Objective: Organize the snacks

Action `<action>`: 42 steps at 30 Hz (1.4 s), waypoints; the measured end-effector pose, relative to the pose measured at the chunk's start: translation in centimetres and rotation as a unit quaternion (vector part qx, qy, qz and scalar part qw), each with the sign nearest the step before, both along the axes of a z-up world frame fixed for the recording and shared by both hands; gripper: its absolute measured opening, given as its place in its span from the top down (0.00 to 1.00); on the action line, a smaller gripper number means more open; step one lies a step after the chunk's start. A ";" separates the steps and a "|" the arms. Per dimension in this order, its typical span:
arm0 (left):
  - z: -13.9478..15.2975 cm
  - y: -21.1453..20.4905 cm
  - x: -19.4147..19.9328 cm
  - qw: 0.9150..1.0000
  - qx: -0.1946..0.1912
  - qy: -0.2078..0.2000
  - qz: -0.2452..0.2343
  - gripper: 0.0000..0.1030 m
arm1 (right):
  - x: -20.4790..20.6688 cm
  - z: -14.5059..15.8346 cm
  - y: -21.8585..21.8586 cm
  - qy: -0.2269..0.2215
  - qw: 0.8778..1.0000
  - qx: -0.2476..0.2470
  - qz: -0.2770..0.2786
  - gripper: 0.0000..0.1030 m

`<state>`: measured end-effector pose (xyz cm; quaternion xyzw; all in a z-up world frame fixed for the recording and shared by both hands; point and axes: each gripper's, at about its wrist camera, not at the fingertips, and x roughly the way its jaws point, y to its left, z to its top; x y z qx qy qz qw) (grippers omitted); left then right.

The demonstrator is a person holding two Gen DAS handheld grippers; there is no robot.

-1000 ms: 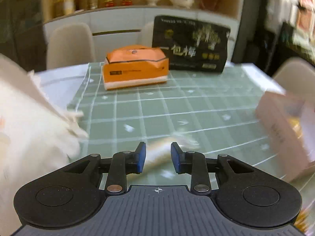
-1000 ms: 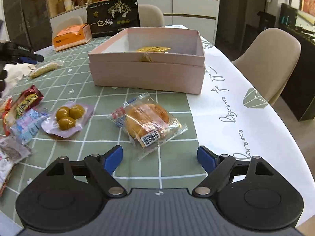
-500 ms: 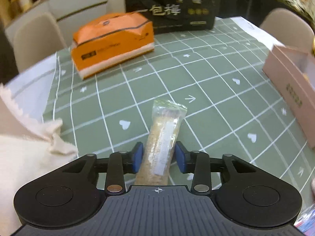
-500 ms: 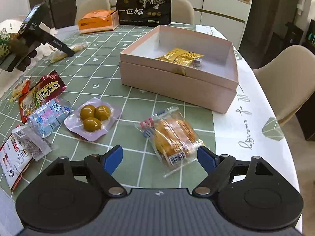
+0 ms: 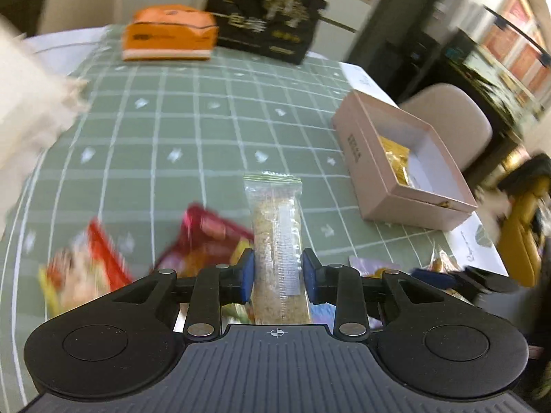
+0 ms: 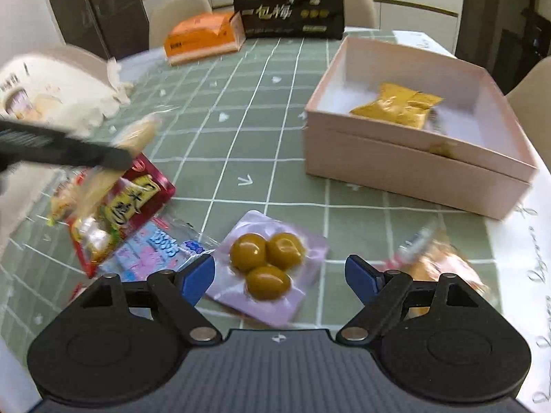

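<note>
My left gripper (image 5: 279, 272) grips a clear-wrapped grain bar (image 5: 277, 237) by its sides, its jaws still closing on it. The bar hangs above the green checked tablecloth (image 5: 193, 137), over the loose snacks. In the right wrist view the bar (image 6: 137, 134) and the arm holding it are a blur at the left. The open pink box (image 6: 413, 158) stands at the right with a gold packet (image 6: 396, 105) inside. My right gripper (image 6: 280, 265) is open, low over a purple pack of three green olives (image 6: 268, 265), with nothing between its pads.
A red snack packet (image 6: 127, 199) and a blue-pink pack (image 6: 155, 251) lie at the left. A wrapped bread (image 6: 440, 265) lies at the right. An orange tissue box (image 6: 203, 36) and a black bag (image 6: 289, 7) stand at the back. Cream cloth (image 5: 27, 110) lies far left.
The left gripper shut on the grain bar, lifted it off the cloth and swung it right over the loose snacks. The right gripper slid left from the wrapped bread to the olive pack.
</note>
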<state>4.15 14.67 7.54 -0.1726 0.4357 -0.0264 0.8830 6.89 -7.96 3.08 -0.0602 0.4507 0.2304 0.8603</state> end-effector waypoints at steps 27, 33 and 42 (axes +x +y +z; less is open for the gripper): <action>11.1 -13.6 6.0 0.982 -0.034 -0.143 -0.118 0.67 | -3.4 7.4 -12.1 -0.104 0.993 -0.049 -0.001 0.49; 8.7 -14.3 12.9 0.986 -0.044 -0.133 -0.091 0.66 | -3.7 8.8 -13.6 -0.112 0.991 -0.053 -0.044 0.48; 3.9 -10.3 7.5 0.991 -0.085 -0.096 -0.045 0.66 | -1.7 12.0 -16.0 -0.123 0.989 -0.023 -0.077 0.48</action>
